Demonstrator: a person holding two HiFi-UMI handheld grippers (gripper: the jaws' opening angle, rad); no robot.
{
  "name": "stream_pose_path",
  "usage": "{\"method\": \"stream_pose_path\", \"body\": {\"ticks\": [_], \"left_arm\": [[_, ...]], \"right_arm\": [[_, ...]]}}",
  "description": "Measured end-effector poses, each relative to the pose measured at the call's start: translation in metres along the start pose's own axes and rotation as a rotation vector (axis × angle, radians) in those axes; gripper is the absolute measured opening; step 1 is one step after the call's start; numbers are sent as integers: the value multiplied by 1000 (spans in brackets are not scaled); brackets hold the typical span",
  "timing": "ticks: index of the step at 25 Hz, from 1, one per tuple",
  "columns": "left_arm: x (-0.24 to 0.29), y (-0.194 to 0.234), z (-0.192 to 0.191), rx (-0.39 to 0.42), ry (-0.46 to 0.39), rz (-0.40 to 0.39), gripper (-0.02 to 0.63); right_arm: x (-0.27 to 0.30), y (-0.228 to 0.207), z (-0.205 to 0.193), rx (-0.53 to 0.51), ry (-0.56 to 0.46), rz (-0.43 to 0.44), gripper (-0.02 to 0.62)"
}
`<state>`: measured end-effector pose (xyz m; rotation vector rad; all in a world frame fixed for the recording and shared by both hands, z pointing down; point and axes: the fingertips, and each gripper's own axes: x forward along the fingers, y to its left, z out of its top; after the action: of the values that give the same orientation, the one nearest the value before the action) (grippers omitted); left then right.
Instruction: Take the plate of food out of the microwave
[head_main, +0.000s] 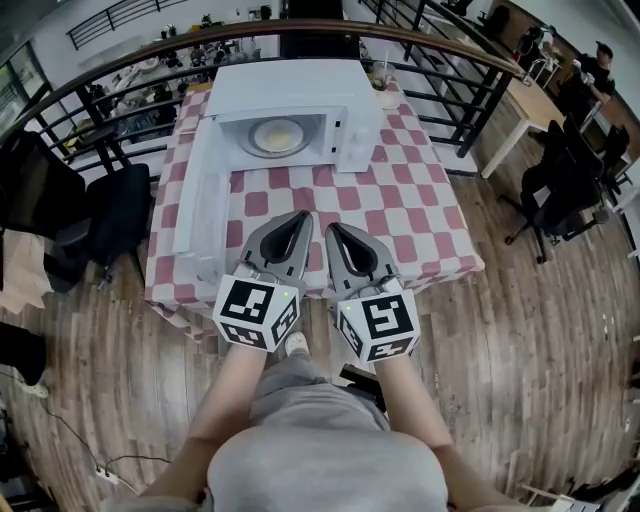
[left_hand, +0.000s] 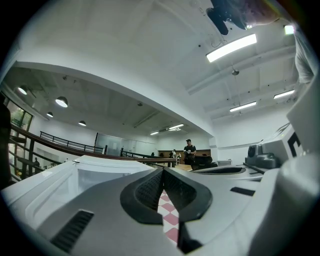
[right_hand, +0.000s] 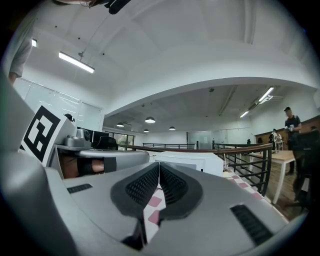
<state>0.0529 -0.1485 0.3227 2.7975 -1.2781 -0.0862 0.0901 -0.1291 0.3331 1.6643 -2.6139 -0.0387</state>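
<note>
Can't tell what's on the plate (head_main: 277, 135)
In the head view it sits inside the microwave (head_main: 290, 100), way too small to make out, and it's out of sight in both gripper views.

Left claw (head_main: 303, 216) and right claw (head_main: 333, 229): grey shells, black ribbed pads (left_hand: 150, 190), each carrying a white cube (head_main: 256, 312) with black square markers. Person wears grey top (head_main: 320, 465); forearms uncovered.

No legible text anywhere, as far as visible.
</note>
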Motion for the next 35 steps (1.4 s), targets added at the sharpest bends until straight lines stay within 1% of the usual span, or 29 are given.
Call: {"method": "stream_pose_path", "body": {"ticks": [4,10,16,19,21,23,28,29,30,31,33,35], "left_arm": [[21,16,-3,1,13,-3,3],[44,47,-15,-6,49,37,3],[68,71,-17,7,46,13,5],[77,87,-21,-13,51,11,5],[82,98,-21,-38,41,6,5],[86,106,-21,-46,34,1,5],[94,121,-27,-79,36,16,6],[96,123,-29,-84,43,15,24],[97,124,-31,-91,50,13,70],[98,126,-33,-101,55,12,92],[100,129,-37,-138,68,14,119],[102,131,-44,-180,104,15,120]], "right_arm": [[25,-12,-3,3,10,8,26],[63,-25,-11,10,32,20,26],[100,-34,-16,18,46,32,26],[119,-37,-16,17,51,38,26],[131,-36,-18,13,58,45,26],[140,-37,-22,9,73,49,26],[156,-39,-32,9,101,54,26],[158,-39,-33,7,103,59,26],[160,-38,-34,6,105,63,26],[161,-38,-35,6,107,65,26],[165,-40,-38,8,109,64,26],[166,-44,-40,12,112,60,26]]}}
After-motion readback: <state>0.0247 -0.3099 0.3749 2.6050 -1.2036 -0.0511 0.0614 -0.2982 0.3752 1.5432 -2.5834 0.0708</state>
